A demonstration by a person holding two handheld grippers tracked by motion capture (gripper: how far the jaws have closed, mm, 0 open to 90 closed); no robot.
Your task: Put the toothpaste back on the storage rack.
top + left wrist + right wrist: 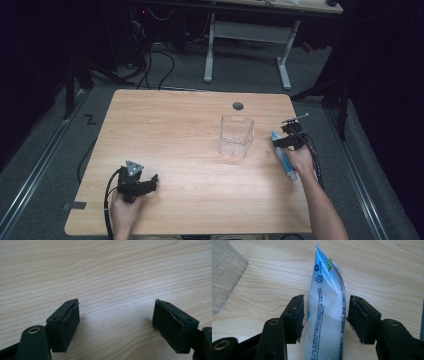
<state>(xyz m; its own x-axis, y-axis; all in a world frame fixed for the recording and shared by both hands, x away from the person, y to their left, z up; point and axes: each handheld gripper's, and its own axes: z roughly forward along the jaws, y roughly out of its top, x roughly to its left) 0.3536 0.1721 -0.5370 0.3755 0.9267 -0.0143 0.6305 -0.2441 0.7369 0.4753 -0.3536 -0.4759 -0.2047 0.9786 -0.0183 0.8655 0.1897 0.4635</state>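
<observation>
Right hand-held gripper [325, 320] is straddling the tube [325, 315], jaws part open with one pad each side of the tube body; the pads look just clear of the skin or barely brushing it, no squeeze showing, so I'd call it not gripped yet. Tube lies flat on the surface [175, 130] near the right edge, long axis running away from the person, flat crimped end far, cap end near and tucked under the right hand [300, 159] in the high view. In the right gripper view the tube runs straight up between the jaws, so the jaws close across its narrow width, which is the alignment that counts here; closing should be all that's left before a lift. Clear box [237, 135] stands upright just left of the tube, open top, apart from it; likely where the tube goes, and nothing sits between the two. Tube skin is soft and slick, so a squeeze could flatten it or let it slide. Left hand-held gripper [116, 320] rests at the near-left part of the surface, well apart from the tube, jaws wide open over bare wood, holding nothing; right hand is the nearer one by far
</observation>
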